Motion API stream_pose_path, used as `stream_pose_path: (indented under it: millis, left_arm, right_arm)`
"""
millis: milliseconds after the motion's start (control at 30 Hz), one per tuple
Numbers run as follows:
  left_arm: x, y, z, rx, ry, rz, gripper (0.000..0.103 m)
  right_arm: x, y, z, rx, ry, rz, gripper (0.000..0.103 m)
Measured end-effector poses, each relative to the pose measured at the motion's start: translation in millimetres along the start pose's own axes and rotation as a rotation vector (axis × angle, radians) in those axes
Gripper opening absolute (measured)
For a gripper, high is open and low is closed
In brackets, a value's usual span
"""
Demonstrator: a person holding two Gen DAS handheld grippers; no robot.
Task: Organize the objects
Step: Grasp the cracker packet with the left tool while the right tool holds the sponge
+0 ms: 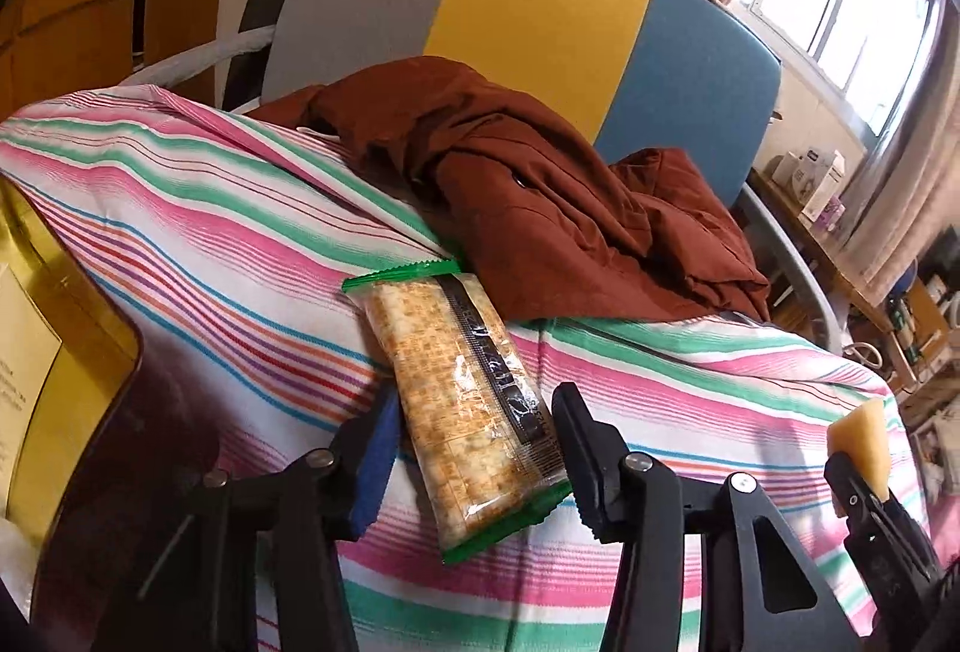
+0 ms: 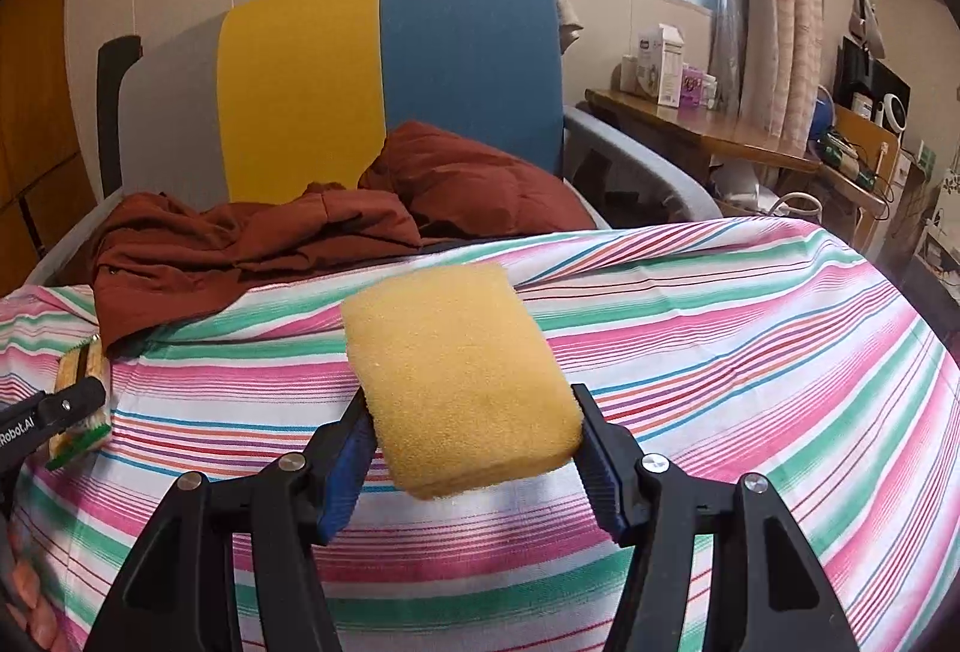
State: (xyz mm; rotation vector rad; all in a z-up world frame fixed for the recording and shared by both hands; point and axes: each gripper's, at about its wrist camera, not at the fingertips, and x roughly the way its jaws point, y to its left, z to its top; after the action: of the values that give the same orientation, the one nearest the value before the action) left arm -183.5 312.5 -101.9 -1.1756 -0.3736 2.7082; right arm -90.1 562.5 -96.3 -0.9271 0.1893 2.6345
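A clear cracker packet with green ends [image 1: 462, 400] lies on the striped cloth [image 1: 210, 244], between the fingers of my left gripper [image 1: 474, 448]. The jaws stand either side of its lower half; I cannot tell whether they press it. My right gripper [image 2: 474, 430] is shut on a yellow sponge [image 2: 462, 376] and holds it above the cloth [image 2: 720, 328]. The sponge also shows at the right edge of the left wrist view [image 1: 861, 439]. The packet and left gripper show at the far left of the right wrist view [image 2: 78, 400].
A crumpled rust-brown garment [image 1: 540, 208] lies at the cloth's far edge, also in the right wrist view [image 2: 288, 238]. A grey, yellow and blue chair back [image 2: 360, 82] stands behind. A gold box [image 1: 54, 352] sits at left. A wooden desk with boxes [image 2: 708, 124] stands at right.
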Motion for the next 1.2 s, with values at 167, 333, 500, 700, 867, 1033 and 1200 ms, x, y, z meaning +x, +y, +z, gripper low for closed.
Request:
stream_pose_path:
  millis: [167,333,500,700,867,1033,1200]
  left_arm:
    - [-12.3,-0.7,-8.8,0.018,0.000,-0.022,0.048]
    - [-25.0,-5.7,-18.4,0.057,0.010,-0.058,0.047]
    - [-38.3,-14.4,-27.1,0.118,0.010,-0.086,0.041]
    - [-51.1,-10.3,-37.4,0.127,0.049,-0.151,0.024]
    - [-55.8,-10.4,-43.3,0.138,0.073,-0.157,0.025]
    - [-45.1,-20.0,-46.0,0.186,0.129,-0.104,0.065]
    - [-31.7,-41.2,-46.4,0.295,0.141,-0.002,0.077]
  right_arm:
    - [-14.5,-7.1,-7.8,0.059,0.003,0.023,0.062]
    - [-34.7,-17.0,-15.6,0.120,-0.004,0.064,0.062]
    - [-44.2,-20.8,-21.5,0.145,0.030,0.039,0.062]
    - [-76.1,-22.2,-39.4,0.196,0.030,0.068,0.062]
    - [-91.2,-24.2,-54.6,0.255,0.044,0.089,0.062]
    - [-89.7,-25.9,-62.0,0.275,0.057,0.095,0.062]
    - [-87.0,-27.5,-64.7,0.295,0.058,0.108,0.062]
